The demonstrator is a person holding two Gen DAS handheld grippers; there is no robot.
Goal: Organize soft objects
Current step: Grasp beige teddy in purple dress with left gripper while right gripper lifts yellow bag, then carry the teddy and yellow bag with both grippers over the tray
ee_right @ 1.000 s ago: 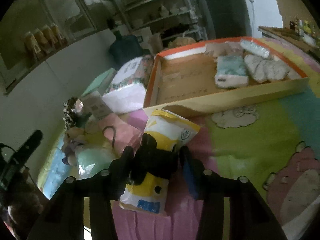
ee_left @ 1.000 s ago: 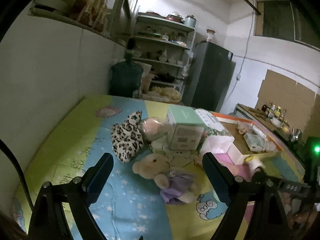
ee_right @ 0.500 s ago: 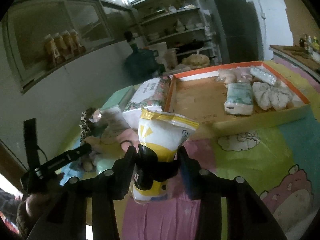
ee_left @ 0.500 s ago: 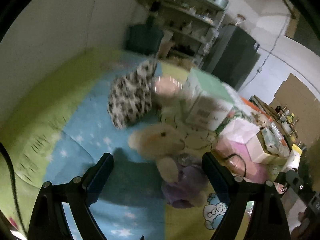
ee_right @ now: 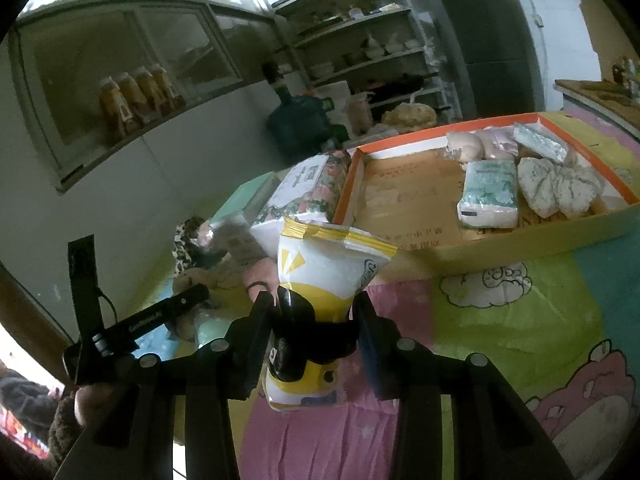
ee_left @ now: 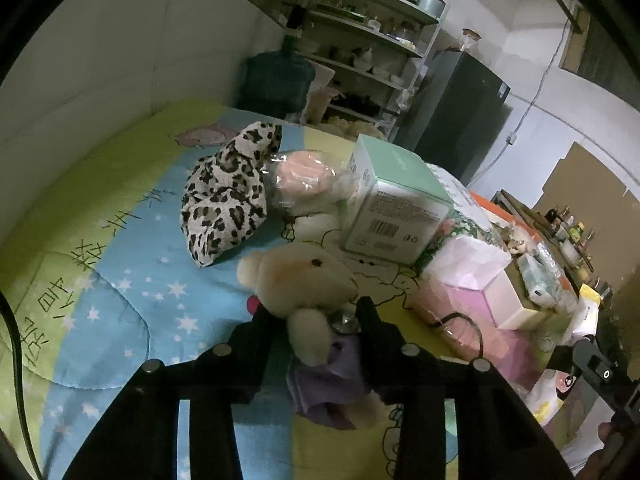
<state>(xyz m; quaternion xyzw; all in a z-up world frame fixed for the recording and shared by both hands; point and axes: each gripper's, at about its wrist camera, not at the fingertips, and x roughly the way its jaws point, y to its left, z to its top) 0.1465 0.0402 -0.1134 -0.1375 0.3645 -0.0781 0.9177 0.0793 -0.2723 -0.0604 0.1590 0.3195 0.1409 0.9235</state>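
Now, entries run left to right across the bed.

Left gripper [ee_left: 316, 316]: jaws closing, one on each side of the plush bear [ee_left: 298, 276] at its neck and upper body; pads look to be pressing into the plush, though the contact is partly masked by the bear's arm.

Bear, position: lying on the blue starred patch of the quilt [ee_left: 132, 292], head pointing away from the gripper, purple dress toward the camera. Long axis runs roughly along the fingers, so the jaws cross its narrow waist-to-neck section.

Neighbours: leopard-print pouch [ee_left: 224, 200] beyond and left of the bear; pink wrapped item [ee_left: 306, 174] and mint box [ee_left: 394, 204] beyond it; pink box [ee_left: 472, 280] to its right.

Right gripper [ee_right: 314, 312]: clamped on the yellow-and-white packet [ee_right: 324, 280], held upright off the quilt, crimped top edge uppermost.

Tray [ee_right: 532, 240]: cardboard with orange rim, ahead and right of the packet, already holding tissue packs and soft bundles; bare floor at its left half.

Key relation: the packet is the item nearer the tray, with only the front wall between them; the bear is well apart from the tray, on the far left. Judgement: right hand delivers first, up and over that wall.

Hard to read: packet's lower end hidden behind the jaws; bear's legs cut off by the left gripper body; tray contents at the far corner too blurred to name.
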